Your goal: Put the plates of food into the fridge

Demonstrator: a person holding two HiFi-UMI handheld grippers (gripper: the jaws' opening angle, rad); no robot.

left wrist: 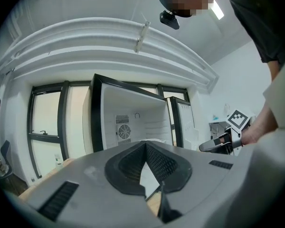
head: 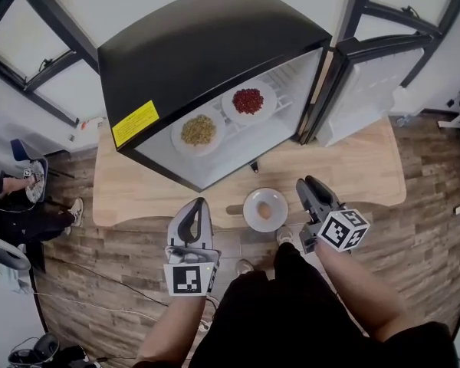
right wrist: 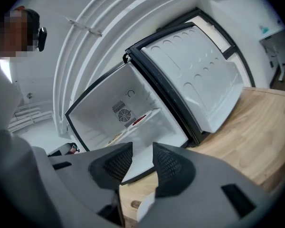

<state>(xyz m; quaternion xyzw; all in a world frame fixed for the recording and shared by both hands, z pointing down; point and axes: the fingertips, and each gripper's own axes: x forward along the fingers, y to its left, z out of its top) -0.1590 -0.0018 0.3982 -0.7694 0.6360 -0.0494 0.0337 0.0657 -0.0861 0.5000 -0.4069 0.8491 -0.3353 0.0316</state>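
A black mini fridge (head: 207,44) stands open on the wooden table (head: 368,171). On its shelf sit a plate of red food (head: 248,101) and a plate of yellowish food (head: 198,129). A third white plate with a tan piece of food (head: 265,209) rests on the table in front of the fridge. My left gripper (head: 198,202) hovers left of that plate with its pads meeting at the tips and nothing held. My right gripper (head: 310,181) is just right of the plate, open and empty. The right gripper view shows the plate's rim (right wrist: 147,205) below the jaws and the fridge interior (right wrist: 128,110) ahead.
The fridge door (head: 368,90) swings out to the right over the table. A small wooden piece (head: 234,209) lies left of the plate. A person sits on the floor at far left (head: 15,202). Cables trail over the wood floor (head: 100,282).
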